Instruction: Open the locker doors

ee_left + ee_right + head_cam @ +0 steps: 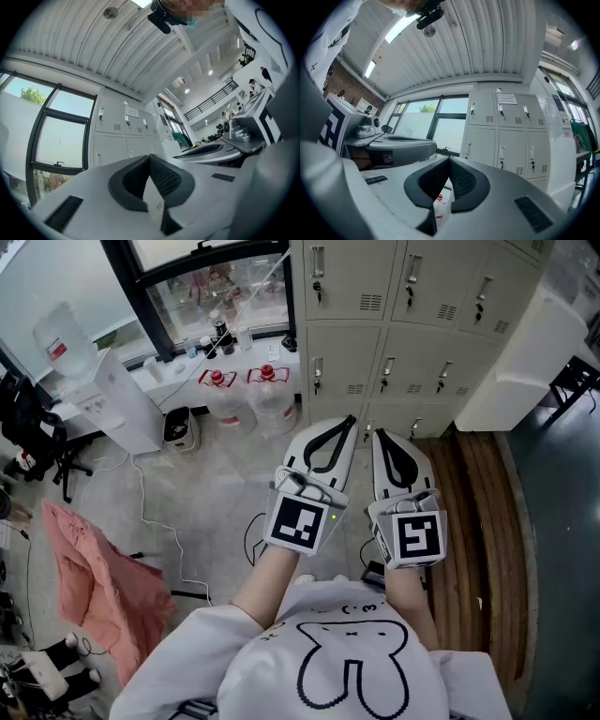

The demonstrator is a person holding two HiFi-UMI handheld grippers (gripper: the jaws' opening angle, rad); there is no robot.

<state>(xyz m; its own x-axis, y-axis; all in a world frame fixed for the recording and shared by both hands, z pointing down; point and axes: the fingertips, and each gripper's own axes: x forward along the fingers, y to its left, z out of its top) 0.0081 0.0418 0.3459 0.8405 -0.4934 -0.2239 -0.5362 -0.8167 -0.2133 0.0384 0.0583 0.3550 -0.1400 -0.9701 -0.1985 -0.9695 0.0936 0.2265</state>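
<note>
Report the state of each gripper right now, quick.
Left gripper: closed, tips together, holding nothing.
Right gripper: closed, tips together, holding nothing.

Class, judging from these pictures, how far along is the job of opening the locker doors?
Done: nothing yet; every locker door in view is closed. In hand: the left gripper and right gripper are shut, empty and held short of the lockers. Left: reach a handle and pull each door open.
</note>
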